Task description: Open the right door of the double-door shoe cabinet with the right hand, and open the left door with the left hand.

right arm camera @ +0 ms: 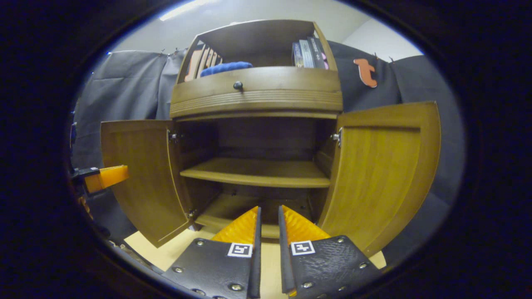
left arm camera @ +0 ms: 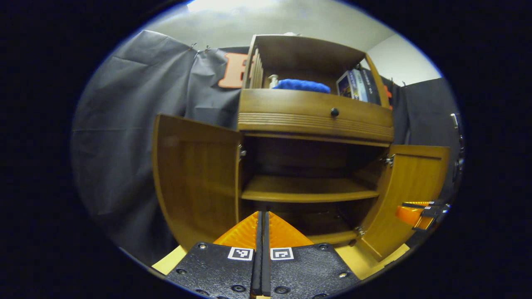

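The wooden shoe cabinet (left arm camera: pixel 316 120) stands in front of me with both lower doors swung wide. In the left gripper view the left door (left arm camera: pixel 195 178) hangs open at the left and the right door (left arm camera: pixel 409 195) at the right. My left gripper (left arm camera: pixel 262 216) is shut on nothing and sits low before the cabinet's opening. Beside the right door's edge shows my right gripper (left arm camera: pixel 422 214). In the right gripper view the left door (right arm camera: pixel 141 174) and right door (right arm camera: pixel 382 166) flank my right gripper (right arm camera: pixel 268 211), open by a narrow gap and holding nothing. My left gripper (right arm camera: pixel 104 176) shows beside the left door.
Inside are a bare middle shelf (right arm camera: pixel 257 172) and a bottom board. Above the doors is a drawer with a black knob (right arm camera: pixel 238 85). The top shelf holds a blue cloth (left arm camera: pixel 301 85) and books (right arm camera: pixel 309 52). The cabinet stands on a pale base (left arm camera: pixel 361 261).
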{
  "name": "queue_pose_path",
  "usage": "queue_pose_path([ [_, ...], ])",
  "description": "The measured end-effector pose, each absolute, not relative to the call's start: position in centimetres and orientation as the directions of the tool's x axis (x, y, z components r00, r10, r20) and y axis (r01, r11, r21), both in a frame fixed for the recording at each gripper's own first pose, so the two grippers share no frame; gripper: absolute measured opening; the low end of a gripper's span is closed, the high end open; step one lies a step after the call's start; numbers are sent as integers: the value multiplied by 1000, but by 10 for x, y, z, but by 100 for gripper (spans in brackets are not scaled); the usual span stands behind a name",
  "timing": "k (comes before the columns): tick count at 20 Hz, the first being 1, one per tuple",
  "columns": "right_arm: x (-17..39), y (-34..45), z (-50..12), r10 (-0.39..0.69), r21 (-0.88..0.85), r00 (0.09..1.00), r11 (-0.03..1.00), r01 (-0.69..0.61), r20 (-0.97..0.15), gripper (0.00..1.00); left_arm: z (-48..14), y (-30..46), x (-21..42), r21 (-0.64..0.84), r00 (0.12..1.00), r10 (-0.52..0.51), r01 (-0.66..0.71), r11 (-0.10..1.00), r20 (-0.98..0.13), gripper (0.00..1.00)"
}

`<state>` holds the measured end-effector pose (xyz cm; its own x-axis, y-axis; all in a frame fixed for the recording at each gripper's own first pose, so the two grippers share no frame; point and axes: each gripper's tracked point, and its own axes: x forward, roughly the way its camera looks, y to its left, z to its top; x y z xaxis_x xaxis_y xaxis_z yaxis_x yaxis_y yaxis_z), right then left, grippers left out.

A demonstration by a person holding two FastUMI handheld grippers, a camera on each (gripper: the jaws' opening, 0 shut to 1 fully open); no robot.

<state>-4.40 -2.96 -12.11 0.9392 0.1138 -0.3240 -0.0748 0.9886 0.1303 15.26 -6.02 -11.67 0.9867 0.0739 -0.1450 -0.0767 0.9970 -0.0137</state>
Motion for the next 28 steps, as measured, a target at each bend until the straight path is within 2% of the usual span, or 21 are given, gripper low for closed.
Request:
queue_pose_path([
  [4,-41,-37,-81,82,124,967,991,-53,-242,19,-87,-94,166,-34,997,-22,19,999,-75,0],
  [8,-42,-43,-45,57,98,984,994,-41,-168,19,-65,-116,169,-46,997,-75,74,996,-26,1],
  [15,-39,-37,-16,64,105,992,993,-53,-104,19,-25,-139,164,-49,990,-126,129,990,61,1],
  [20,-38,-27,-6,82,116,993,991,-72,-80,19,-14,-144,161,-19,989,-117,119,993,90,1],
  [21,-38,-27,-5,81,119,994,990,-72,-76,19,-14,-147,160,-13,989,-120,122,992,89,10],
  [22,-37,-26,-5,79,120,994,990,-70,-76,19,-15,-149,160,-10,988,-124,126,992,89,8],
  [23,-35,-27,-7,76,119,994,991,-67,-76,19,-16,-149,161,-11,989,-121,122,992,88,13],
  [24,-38,-25,-5,81,119,994,990,-71,-75,28,-15,-148,159,-16,989,-115,117,993,90,20],
  [27,-37,-30,-5,66,101,996,993,-59,-66,33,-17,-148,163,-34,987,-125,129,991,97,68],
  [28,-37,-29,-5,63,99,996,994,-56,-66,46,-18,-148,163,-36,987,-124,128,991,99,72],
])
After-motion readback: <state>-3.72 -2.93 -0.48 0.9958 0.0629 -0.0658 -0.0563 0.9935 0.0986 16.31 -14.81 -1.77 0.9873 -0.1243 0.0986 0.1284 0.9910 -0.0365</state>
